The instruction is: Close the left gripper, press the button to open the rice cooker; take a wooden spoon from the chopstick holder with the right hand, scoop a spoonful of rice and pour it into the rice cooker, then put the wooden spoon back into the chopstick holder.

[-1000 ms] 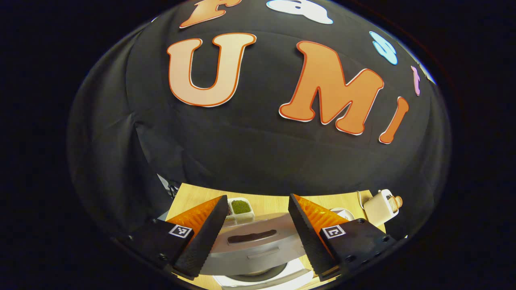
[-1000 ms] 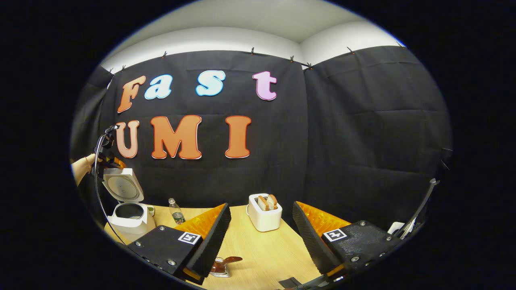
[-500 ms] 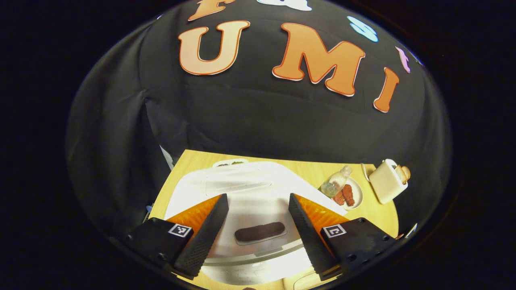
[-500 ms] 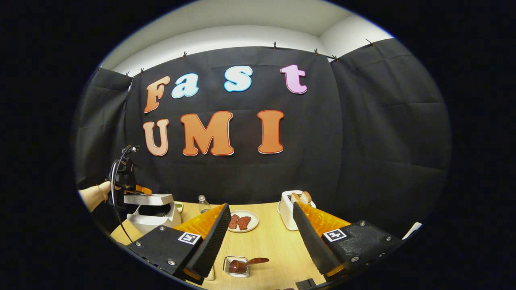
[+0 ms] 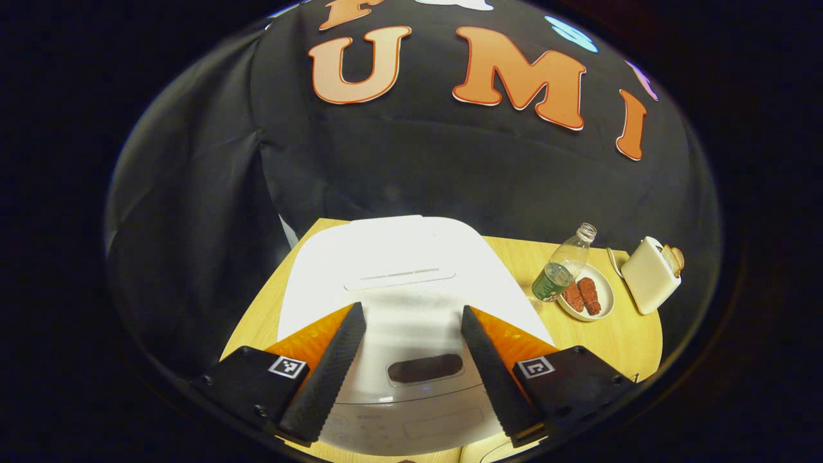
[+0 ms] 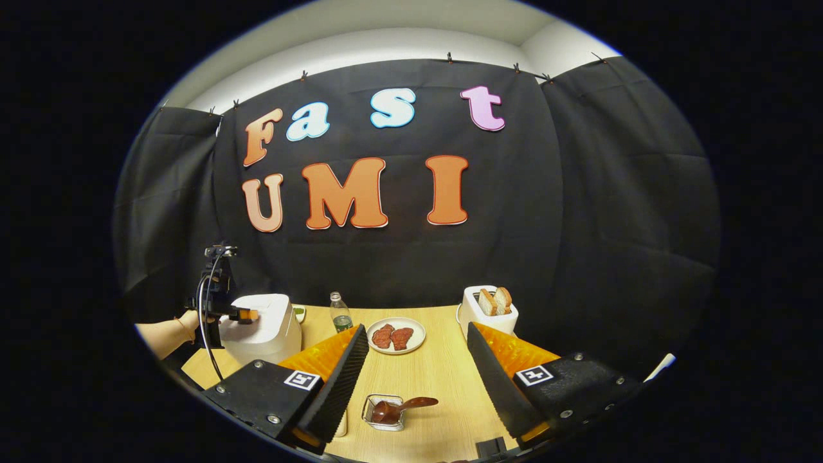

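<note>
Left gripper (image 5: 408, 373) wide over closed rice cooker (image 5: 398, 270) lid; right gripper (image 6: 415, 379) wide above table (image 6: 437, 373)

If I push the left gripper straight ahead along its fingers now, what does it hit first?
Most likely the closed white lid of the rice cooker. The left gripper is open and hangs over the cooker's front, its fingers on either side of the dark button. Depth is unclear, so how near contact is cannot be told.
</note>
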Demonstrator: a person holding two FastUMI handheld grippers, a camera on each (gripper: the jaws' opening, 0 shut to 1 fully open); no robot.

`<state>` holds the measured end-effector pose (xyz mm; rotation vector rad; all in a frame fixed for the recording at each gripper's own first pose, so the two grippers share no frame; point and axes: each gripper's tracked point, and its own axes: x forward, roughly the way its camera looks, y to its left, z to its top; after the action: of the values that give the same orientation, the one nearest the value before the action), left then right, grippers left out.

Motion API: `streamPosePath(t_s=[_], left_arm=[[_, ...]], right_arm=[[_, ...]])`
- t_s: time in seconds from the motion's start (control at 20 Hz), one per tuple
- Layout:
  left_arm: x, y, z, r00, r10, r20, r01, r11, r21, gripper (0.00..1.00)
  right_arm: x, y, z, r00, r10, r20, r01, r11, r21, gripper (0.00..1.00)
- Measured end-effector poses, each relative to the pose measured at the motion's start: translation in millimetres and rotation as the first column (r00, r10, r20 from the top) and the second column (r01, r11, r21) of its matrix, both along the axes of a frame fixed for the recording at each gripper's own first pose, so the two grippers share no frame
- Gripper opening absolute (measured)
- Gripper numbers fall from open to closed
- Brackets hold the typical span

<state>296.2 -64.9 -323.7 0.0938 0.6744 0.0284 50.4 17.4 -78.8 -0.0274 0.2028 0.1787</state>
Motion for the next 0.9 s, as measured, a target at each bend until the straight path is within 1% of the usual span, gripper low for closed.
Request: streamPosePath(t_s=[0.1, 0.15, 0.25, 0.3, 0.35, 0.4, 0.5, 0.6, 0.7, 0.75, 0.9], left_arm=[[-0.9, -0.9, 0.7, 1.000, 0.008, -0.003, -0.008, 0.999, -0.033, 1.00], [0.4, -1.4, 3.5, 1.000, 0.012, 0.012, -0.012, 0.999, -0.036, 1.00], [-0.9, -0.4, 8.4, 1.000, 0.016, 0.020, -0.016, 1.000, -0.019, 1.00], [-5.8, -4.7, 9.5, 1.000, 0.009, 0.003, -0.009, 1.000, -0.029, 1.00], [-14.1, -10.6, 18.7, 1.000, -0.003, 0.007, 0.003, 1.000, -0.031, 1.00], [-17.8, -11.7, 34.2, 0.999, -0.015, 0.039, 0.016, 1.000, -0.012, 1.00], [-22.4, -12.3, 77.4, 0.992, -0.049, 0.114, 0.045, 0.998, 0.033, 1.00], [-31.2, -18.1, 128.6, 0.980, -0.063, 0.190, 0.057, 0.998, 0.036, 1.00], [-40.6, -27.1, 176.4, 0.960, -0.065, 0.271, 0.059, 0.998, 0.030, 1.00], [-53.5, -27.0, 207.4, 0.947, -0.067, 0.313, 0.060, 0.998, 0.032, 1.00], [-86.2, -29.1, 279.3, 0.905, -0.080, 0.417, 0.072, 0.997, 0.036, 1.00]], right_arm=[[-0.6, 3.2, -2.5, 1.000, 0.012, -0.010, -0.011, 1.000, 0.006, 0.95], [0.4, 4.3, -2.1, 1.000, 0.015, -0.010, -0.015, 1.000, 0.007, 0.95], [6.2, 3.2, -0.3, 1.000, 0.013, 0.004, -0.013, 1.000, 0.005, 0.95], [8.1, 2.8, 1.6, 1.000, 0.011, 0.009, -0.011, 1.000, 0.006, 0.95], [10.5, 4.5, 5.0, 1.000, 0.013, 0.014, -0.013, 1.000, 0.014, 0.95], [12.5, 4.8, 8.4, 1.000, 0.013, 0.019, -0.014, 1.000, 0.023, 0.95], [18.8, 3.9, 21.0, 0.999, 0.011, 0.042, -0.013, 1.000, 0.028, 0.95], [24.7, 2.7, 37.9, 0.997, 0.010, 0.076, -0.012, 1.000, 0.018, 0.95], [30.1, 2.3, 53.1, 0.994, 0.012, 0.106, -0.012, 1.000, 0.000, 0.95], [32.5, 0.2, 62.7, 0.992, 0.009, 0.124, -0.007, 1.000, -0.011, 0.95], [38.1, -4.2, 94.3, 0.981, 0.001, 0.192, 0.007, 0.999, -0.040, 0.95]])
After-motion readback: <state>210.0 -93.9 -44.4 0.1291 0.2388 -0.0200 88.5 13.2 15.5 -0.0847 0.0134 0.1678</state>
